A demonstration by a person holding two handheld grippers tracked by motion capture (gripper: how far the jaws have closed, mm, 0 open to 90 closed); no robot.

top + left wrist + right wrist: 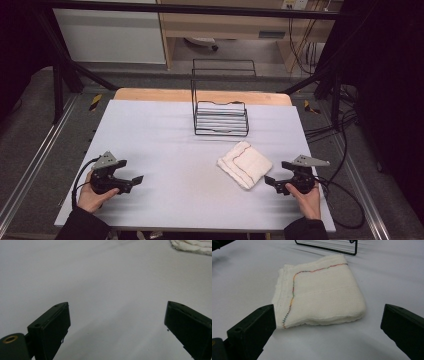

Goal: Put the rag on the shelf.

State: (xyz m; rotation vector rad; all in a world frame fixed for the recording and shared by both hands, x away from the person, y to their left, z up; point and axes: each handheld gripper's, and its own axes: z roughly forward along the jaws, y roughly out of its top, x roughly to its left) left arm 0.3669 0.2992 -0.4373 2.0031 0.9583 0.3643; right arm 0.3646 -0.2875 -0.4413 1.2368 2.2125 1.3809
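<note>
A folded white cloth (245, 163) with a line of coloured stitching lies on the white table (165, 135), right of centre. In the right gripper view the cloth (322, 293) rests flat just ahead of my right gripper (328, 325), whose black jaws stand wide apart with nothing between them. My right gripper (270, 181) sits near the table's front right, a short way from the cloth's near corner. My left gripper (136, 181) rests at the front left, far from the cloth. Its jaws (117, 322) are spread over bare table, and a corner of the cloth (192, 246) shows far off.
A black wire rack (221, 112) stands at the back of the table, behind the cloth; its base edge (327, 246) shows beyond the cloth in the right gripper view. Cables trail off the right table edge (345, 200). Dark frame bars surround the table.
</note>
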